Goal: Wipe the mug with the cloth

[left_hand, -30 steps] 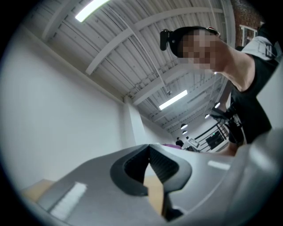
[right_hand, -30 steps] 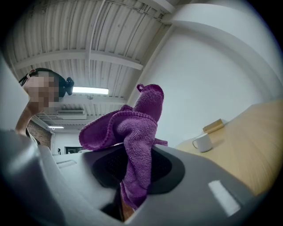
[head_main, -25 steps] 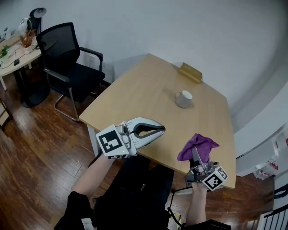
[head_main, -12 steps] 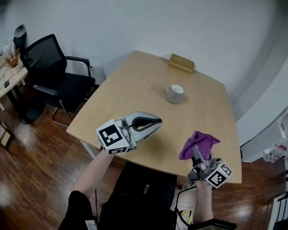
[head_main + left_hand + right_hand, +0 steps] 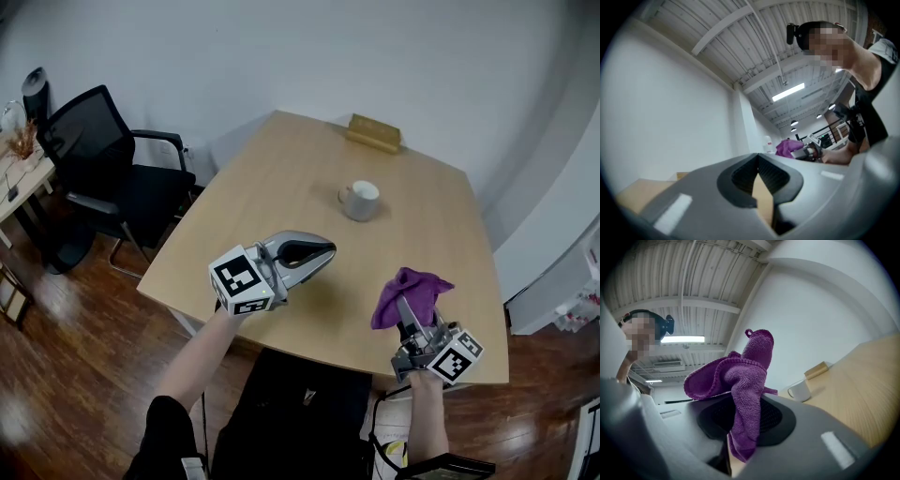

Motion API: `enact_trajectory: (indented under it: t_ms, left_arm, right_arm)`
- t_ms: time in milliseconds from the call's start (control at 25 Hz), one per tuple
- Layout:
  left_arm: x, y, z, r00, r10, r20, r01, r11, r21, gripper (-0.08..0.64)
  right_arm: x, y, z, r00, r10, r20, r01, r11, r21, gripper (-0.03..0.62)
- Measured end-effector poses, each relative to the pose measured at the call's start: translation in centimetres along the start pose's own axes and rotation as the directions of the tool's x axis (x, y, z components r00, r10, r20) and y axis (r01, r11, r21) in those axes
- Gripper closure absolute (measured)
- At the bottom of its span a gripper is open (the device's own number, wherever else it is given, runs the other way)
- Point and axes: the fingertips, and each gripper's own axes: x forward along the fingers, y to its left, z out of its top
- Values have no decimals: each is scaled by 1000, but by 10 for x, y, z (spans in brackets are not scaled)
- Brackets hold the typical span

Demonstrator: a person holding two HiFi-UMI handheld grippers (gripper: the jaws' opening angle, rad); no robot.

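A white mug (image 5: pixel 360 200) stands upright on the wooden table (image 5: pixel 281 178), its handle to the left; the right gripper view shows the mug (image 5: pixel 800 390) small in the distance. My right gripper (image 5: pixel 405 314) hovers over the table's near right part, shut on a purple cloth (image 5: pixel 409 292) that bunches up above the jaws. The cloth (image 5: pixel 740 380) fills the middle of the right gripper view. My left gripper (image 5: pixel 314 253) is shut with nothing in it, held over the table's near left part, well short of the mug. In its own view the left gripper (image 5: pixel 758 187) points slightly upward.
A tan block (image 5: pixel 373 132) lies at the table's far edge behind the mug. A black office chair (image 5: pixel 103 159) stands to the left of the table, with a desk corner (image 5: pixel 19 155) beyond it. White walls close off the far side and the right.
Both grippers have moved forward over the table toward the mug, the left one farther. The cloth stays clamped in the right gripper. The head camera has shifted, so the table sits more central.
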Motion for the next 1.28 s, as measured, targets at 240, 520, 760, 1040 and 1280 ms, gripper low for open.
enact_trajectory:
  t_ms: [240,520,760,1040,1280]
  left_arm:
    - [14,33,-7,999,15,-31,-15,1000,-12,538]
    - [32,86,-35,987,38,-154,-41,999,-17,538]
    - [48,152,-85,951,80,-300,-101,993,-56,527]
    - [69,206,-154,904,72,-422,-133,984,-117,380]
    - [98,226,-202,848,-4,-530,-51,995,-89,295]
  right_arm:
    - [-1,-19,12,1000,-18,9,18,1000,0,505]
    - [14,-41,20,1000,-24,4,24,1000,13,505]
    - [32,-60,27,999,-18,-30,18,1000,18,505]
    - [40,-79,37,996,-51,-68,51,999,-8,505]
    - [38,-89,31,992,-81,-101,80,997,-13,505]
